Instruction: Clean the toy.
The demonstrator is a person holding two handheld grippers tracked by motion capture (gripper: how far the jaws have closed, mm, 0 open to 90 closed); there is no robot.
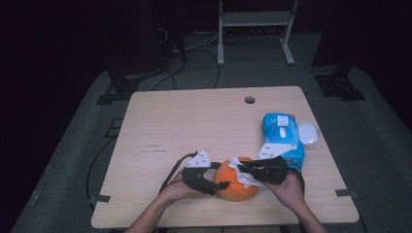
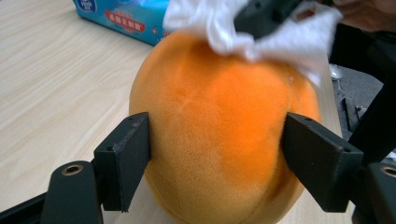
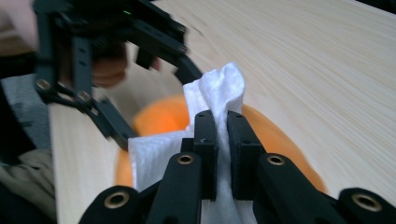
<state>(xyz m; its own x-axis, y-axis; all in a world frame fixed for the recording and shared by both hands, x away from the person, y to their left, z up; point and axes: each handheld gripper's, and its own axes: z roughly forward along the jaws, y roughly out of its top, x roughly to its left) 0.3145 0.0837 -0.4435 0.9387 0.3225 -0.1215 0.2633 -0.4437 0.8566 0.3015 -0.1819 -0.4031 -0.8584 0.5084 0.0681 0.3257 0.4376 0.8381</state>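
An orange plush fruit (image 1: 232,188) (image 2: 219,130) sits near the front edge of the wooden table (image 1: 194,126). My left gripper (image 1: 221,176) (image 2: 217,154) comes at it from the left, and both pads press its sides. My right gripper (image 1: 242,168) (image 3: 223,126) reaches in from the right and is shut on a crumpled white tissue (image 1: 244,176) (image 3: 217,88). The tissue (image 2: 289,44) lies against the top of the fruit (image 3: 275,140). The fruit's underside is hidden.
A blue tissue pack (image 1: 283,136) (image 2: 126,16) lies just behind my right hand, with a white round object (image 1: 308,133) beside it near the right edge. A cable hole (image 1: 249,100) sits at the table's far side. Bare wood spreads to the left and back.
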